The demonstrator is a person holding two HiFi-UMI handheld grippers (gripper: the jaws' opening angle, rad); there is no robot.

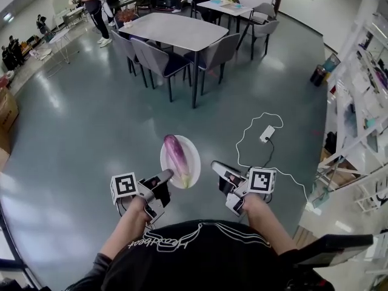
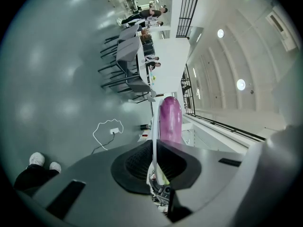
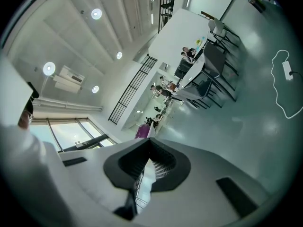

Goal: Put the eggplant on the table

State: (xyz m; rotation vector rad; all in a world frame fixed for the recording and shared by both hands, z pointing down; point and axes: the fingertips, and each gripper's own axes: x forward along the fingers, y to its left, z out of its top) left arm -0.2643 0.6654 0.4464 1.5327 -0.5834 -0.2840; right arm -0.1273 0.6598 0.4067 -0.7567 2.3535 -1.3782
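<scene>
Left gripper (image 1: 165,176): jaws clamped on the rim of the white plate (image 1: 193,150).
Eggplant (image 1: 177,154): carried on that plate, just past the left jaws.
Right gripper (image 1: 216,165): jaws drawn together, nothing gripped, plate just beside.

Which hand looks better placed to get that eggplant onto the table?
Left: the left gripper clamps the rim of the plate carrying the eggplant. The right gripper is beside it, holding nothing.
</scene>
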